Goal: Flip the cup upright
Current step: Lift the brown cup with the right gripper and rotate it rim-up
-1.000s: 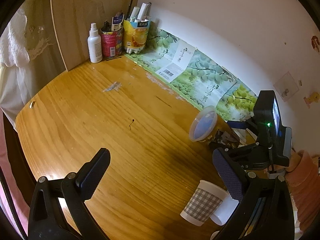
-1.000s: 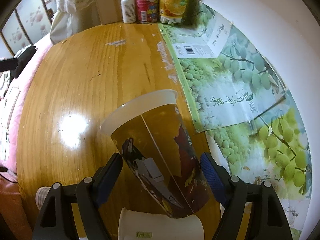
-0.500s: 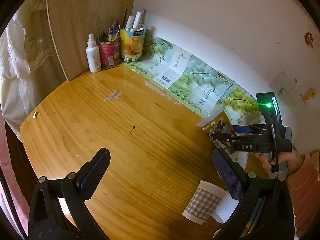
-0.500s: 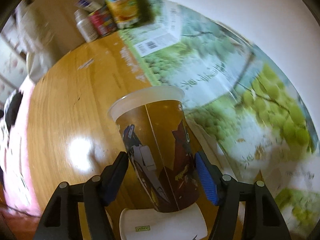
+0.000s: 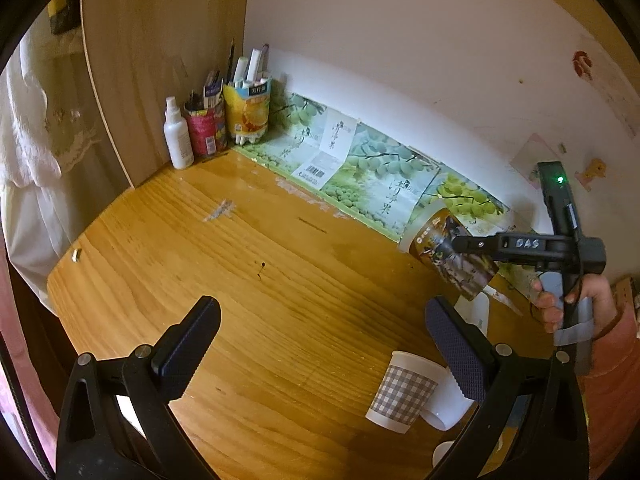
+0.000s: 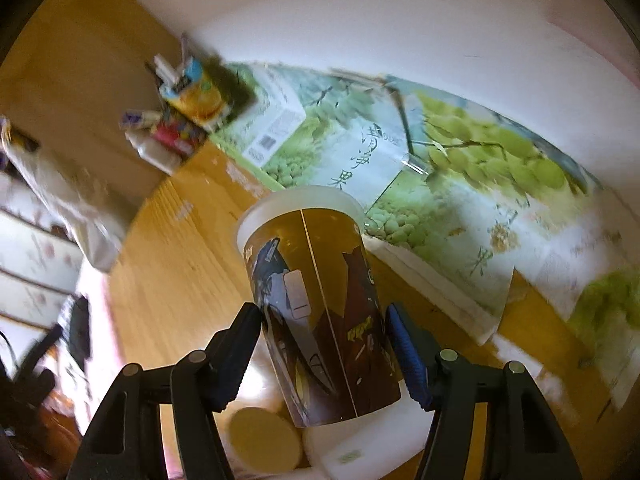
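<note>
Your right gripper (image 6: 324, 356) is clamped on the printed cup (image 6: 320, 308), one finger pressed to each side of its lower body. From the left wrist view that cup (image 5: 448, 256) hangs in the air above the wooden table (image 5: 280, 280), close to the grape-print sheet (image 5: 384, 176) along the wall, tilted with its pale rim pointing down and to the left and its base raised toward your hand. You cannot see inside it from either camera.

Your left gripper (image 5: 320, 344) is spread wide with nothing between its fingers, hovering over bare wood.

Near its right finger a checked paper cup (image 5: 400, 392) stands mouth down on the table, and a plain white cup (image 5: 448, 404) lies on its side touching it; its inside is not visible. Another white container (image 5: 476, 312) sits just behind, partly hidden.

In the far corner a yellow fruit-print holder (image 5: 248, 108) is packed with pens and markers, a red can (image 5: 202, 128) beside it holds more small items, and a white spray bottle (image 5: 178, 136) stands just left of the can.

The right wrist view is blurred; below the held cup it shows a round tan-coloured opening (image 6: 264, 440) that you cannot identify
</note>
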`<state>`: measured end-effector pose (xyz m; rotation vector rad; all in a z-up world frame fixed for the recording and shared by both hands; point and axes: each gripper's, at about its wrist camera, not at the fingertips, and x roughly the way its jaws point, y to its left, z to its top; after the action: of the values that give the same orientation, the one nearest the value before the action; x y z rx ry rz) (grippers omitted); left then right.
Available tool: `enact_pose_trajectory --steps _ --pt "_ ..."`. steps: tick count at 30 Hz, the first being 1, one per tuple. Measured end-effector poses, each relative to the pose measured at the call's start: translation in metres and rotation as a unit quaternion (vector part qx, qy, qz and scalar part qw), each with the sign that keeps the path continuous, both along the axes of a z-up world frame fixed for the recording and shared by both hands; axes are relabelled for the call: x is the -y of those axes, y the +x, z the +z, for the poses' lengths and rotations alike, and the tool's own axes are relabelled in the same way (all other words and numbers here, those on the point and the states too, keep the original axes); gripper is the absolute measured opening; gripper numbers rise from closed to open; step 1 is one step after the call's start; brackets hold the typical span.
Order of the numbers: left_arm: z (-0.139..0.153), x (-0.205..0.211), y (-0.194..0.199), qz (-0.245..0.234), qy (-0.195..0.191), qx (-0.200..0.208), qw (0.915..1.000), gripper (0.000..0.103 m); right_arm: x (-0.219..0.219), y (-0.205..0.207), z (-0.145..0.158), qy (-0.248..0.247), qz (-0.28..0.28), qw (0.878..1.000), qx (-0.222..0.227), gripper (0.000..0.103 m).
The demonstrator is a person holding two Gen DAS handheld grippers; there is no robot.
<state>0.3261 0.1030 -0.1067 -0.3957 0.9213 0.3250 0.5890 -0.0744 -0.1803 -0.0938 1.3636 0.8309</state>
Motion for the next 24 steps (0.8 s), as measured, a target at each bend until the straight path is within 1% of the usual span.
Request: enact_pose_trajectory --steps 4,8,11,17,20,24 --pt "0.006 0.003 -0.006 -0.011 0.006 0.005 0.9999 0.102 0.015 -0.006 0.013 0.039 -0.036 0.998 -0.027 0.065" --pt "0.009 0.004 -0.010 -0.019 0.010 0.007 0.9997 0.102 0.028 -0.018 0.024 0.071 -0.071 0.994 -0.054 0.065" --pt "0.011 0.005 -0.014 -0.027 0.012 0.006 0.9995 0.102 0.038 -0.031 0.031 0.085 -0.092 0.991 -0.056 0.065" --pt "0.014 0.008 -0.023 -0.048 0.022 0.008 0.9986 0.102 0.065 -0.061 0.041 0.129 -0.151 0.978 -0.069 0.065" --pt "0.017 0.011 -0.029 -0.067 0.025 0.013 0.9973 0.102 0.081 -0.077 0.044 0.155 -0.179 0.969 -0.069 0.065" --pt "0.019 0.017 -0.035 -0.102 0.026 0.015 0.9943 0.102 0.105 -0.104 0.051 0.169 -0.224 0.958 -0.053 0.065"
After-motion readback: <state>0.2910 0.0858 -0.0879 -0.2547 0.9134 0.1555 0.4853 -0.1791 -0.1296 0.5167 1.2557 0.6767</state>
